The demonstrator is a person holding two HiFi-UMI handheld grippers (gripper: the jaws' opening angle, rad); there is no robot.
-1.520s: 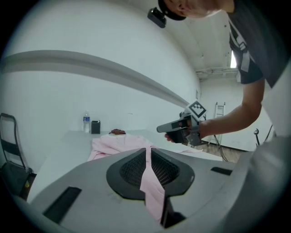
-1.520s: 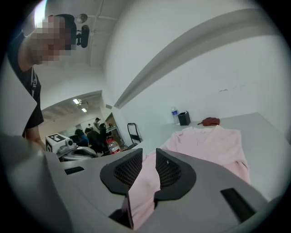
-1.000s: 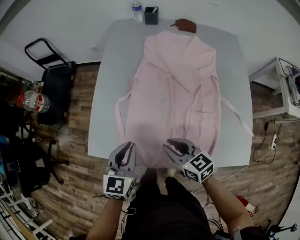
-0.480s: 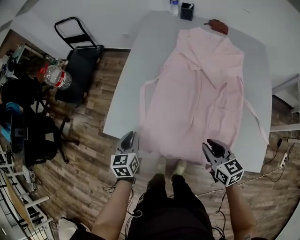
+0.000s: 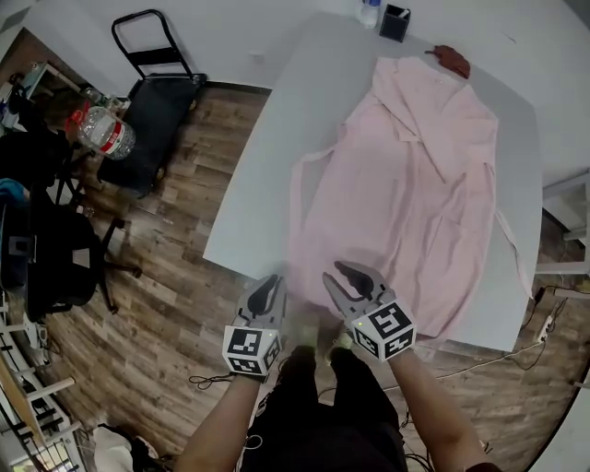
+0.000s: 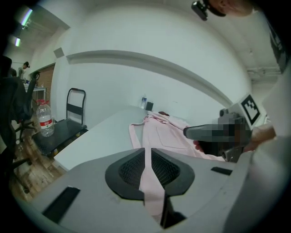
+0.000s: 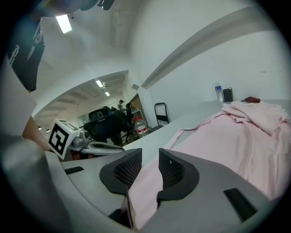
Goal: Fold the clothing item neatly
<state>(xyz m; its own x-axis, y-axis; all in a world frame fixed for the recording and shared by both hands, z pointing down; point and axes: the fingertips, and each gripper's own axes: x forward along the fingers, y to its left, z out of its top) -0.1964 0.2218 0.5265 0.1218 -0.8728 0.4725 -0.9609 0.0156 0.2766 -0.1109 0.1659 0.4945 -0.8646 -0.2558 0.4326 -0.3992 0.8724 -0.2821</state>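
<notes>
Robe (image 5: 415, 184), pink, spread flat on the pale grey table (image 5: 277, 157). Front side up, lapels crossed.

Position vs tongs: the hem lies at the table's near edge, and both tongs are on it. The left gripper (image 5: 269, 288) is at the hem's left corner. The right gripper (image 5: 346, 275) is just beside it, further in along the hem. The rest of the hem runs off to the right, beyond both.

Left gripper view: jaws nearly together, clamped on a thin strip of pink cloth that runs straight between the pads (image 6: 129, 170). The rest of the garment stretches away ahead.

Right gripper view: jaws partly closed on a thicker fold of pink cloth. The fold fills the gap at the lower part of the pads (image 7: 175, 170), and bare table shows above it.

Orientation: the long axis runs from the near edge to the far edge, leaning right in the head view. The collar is at the far end, close to a dark red item (image 5: 454, 61). A black cup (image 5: 397, 22) and a water bottle (image 5: 371, 11) stand behind it. A belt loop (image 5: 300, 184) trails off the left side and another strip hangs past the right edge.
</notes>
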